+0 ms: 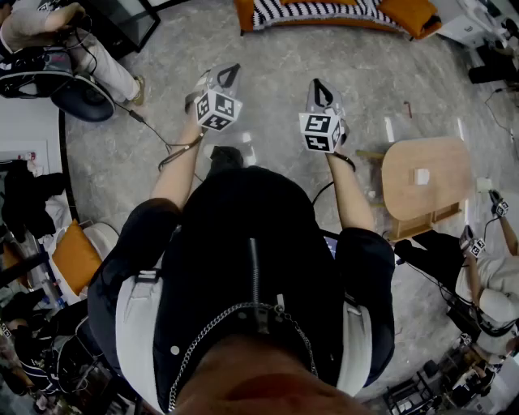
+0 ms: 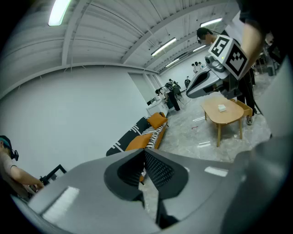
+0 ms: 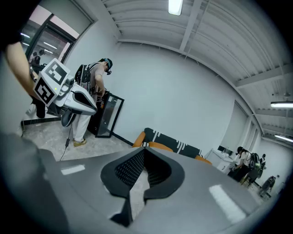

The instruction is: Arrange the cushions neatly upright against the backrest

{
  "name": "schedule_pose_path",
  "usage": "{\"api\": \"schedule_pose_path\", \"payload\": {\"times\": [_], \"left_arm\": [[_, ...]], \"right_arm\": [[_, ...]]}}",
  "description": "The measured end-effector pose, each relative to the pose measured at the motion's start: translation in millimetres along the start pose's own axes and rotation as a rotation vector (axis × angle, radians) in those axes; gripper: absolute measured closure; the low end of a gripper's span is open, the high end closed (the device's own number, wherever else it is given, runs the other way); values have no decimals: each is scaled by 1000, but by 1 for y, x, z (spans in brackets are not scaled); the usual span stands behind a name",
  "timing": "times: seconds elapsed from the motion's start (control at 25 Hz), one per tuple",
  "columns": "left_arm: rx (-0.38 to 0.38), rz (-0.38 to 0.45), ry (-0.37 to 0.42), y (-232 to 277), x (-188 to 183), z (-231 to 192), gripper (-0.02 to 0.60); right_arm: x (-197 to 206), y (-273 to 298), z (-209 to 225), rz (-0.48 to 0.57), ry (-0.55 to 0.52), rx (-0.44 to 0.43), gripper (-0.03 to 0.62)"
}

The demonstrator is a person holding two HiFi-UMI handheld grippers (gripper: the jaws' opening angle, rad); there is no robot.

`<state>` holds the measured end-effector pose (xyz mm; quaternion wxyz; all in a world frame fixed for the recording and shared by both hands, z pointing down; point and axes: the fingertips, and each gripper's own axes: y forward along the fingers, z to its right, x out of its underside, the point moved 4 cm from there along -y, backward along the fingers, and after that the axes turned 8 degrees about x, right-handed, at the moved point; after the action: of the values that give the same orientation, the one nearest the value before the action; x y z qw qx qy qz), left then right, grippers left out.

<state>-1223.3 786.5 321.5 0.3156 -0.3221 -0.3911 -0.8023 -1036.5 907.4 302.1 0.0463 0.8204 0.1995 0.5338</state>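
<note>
Our left tool and right tool are both closed on nothing; we hold them side by side above the floor. Cushions sit on the sofa at 12 o'clock, well apart from both tools.

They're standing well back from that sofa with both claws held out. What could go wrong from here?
1. A cable trails near the left claw; it could trip them on the way to the sofa.
2. The wooden table stands close on the right and could get bumped.
3. That claw and the right claw are both shut; unopened, they'd shove the cushions rather than grip them.
</note>
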Motion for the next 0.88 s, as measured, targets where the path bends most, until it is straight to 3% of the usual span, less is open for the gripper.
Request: {"api": "schedule_pose_path", "payload": {"times": [0.28, 0.48, 0.88], "left_arm": [[16, -9, -22, 8, 0, 5, 571], [17, -17, -28, 13, -1, 4, 571], [52, -1, -74, 38, -7, 1, 571]], "right_arm": [[-1, 3, 1, -3, 24, -3, 594], [-4, 5, 5, 20, 112, -26, 591], [-7, 23, 3, -17, 108, -32, 591]]}}
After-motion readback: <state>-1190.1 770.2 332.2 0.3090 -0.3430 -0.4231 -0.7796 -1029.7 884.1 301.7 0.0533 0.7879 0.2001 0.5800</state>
